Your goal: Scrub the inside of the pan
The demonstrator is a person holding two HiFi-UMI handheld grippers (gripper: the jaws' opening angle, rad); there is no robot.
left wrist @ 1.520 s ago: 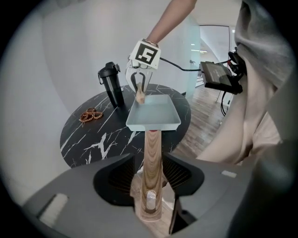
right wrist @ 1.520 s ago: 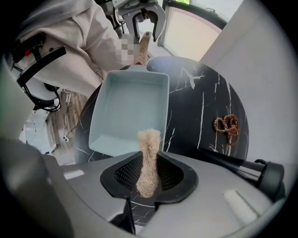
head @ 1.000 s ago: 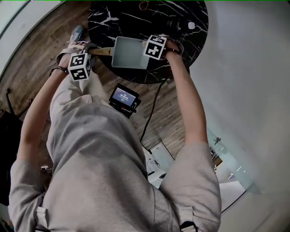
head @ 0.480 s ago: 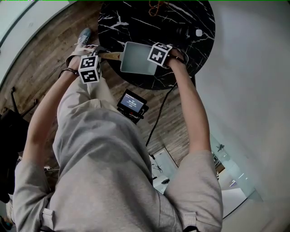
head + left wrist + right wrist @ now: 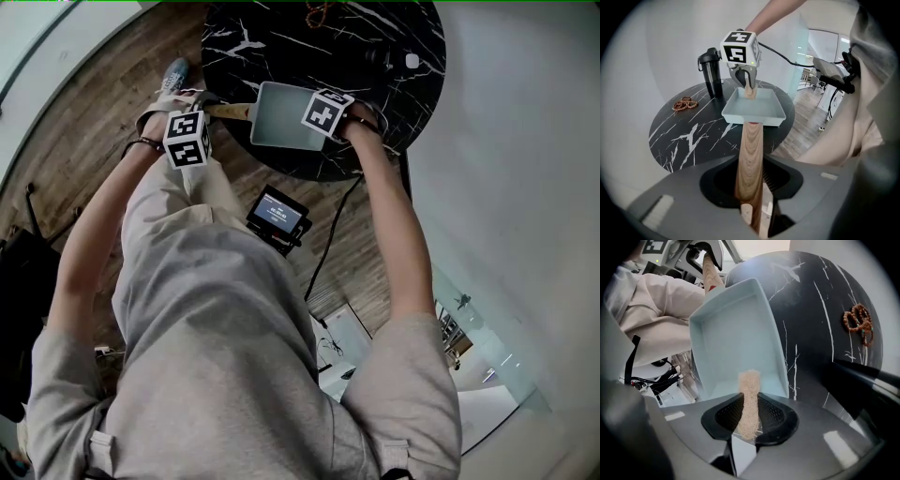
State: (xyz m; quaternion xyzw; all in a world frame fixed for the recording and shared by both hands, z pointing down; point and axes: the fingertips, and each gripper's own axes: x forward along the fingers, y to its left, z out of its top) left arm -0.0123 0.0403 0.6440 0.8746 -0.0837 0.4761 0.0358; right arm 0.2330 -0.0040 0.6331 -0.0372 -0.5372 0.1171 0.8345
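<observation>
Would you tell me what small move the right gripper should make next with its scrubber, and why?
Probably lower the right gripper and stroke its scrubber across the pan floor toward the handle. Its jaws pinch the scrubber, whose tip sits by the pan's near wall, with most of the floor ahead. The left gripper, whose jaws have just been closing, clamps the handle, steadying it.

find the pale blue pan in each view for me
Head view: pan top centre, at the near edge of the round black table.
Left gripper view: pan centre, at the far end of its wooden handle.
Right gripper view: pan centre left, above the scrubber.
Shared landmark: the bead bracelet on the table.
</observation>
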